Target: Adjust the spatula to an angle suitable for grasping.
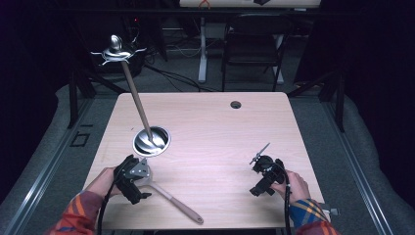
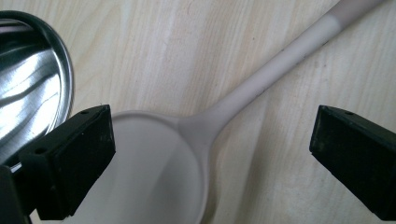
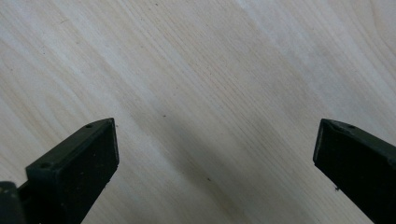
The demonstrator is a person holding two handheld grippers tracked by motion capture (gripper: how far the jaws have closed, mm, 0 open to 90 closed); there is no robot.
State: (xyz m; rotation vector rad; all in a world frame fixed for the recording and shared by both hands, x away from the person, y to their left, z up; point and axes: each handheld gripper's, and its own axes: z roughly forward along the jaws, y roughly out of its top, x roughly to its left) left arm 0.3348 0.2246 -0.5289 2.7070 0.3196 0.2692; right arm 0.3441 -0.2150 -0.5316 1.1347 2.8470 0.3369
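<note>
The left gripper (image 2: 212, 163) is held wide open over the spoon (image 2: 187, 154), whose bowl lies between its jaws. The right gripper (image 3: 215, 168) is spread wide, empty, above bare tabletop (image 3: 210, 70).

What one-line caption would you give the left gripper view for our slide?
Open left gripper poised over a grey spoon lying beside a steel bowl on the table.

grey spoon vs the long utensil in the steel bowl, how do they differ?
The grey spoon lies flat on the table; the long utensil stands tilted in the bowl. The spoon is pale grey with a pinkish handle end; the utensil has a brown stick-like handle, longer than the spoon's. The open left gripper hovers over the spoon's head, not the utensil. Both have long handles.
</note>
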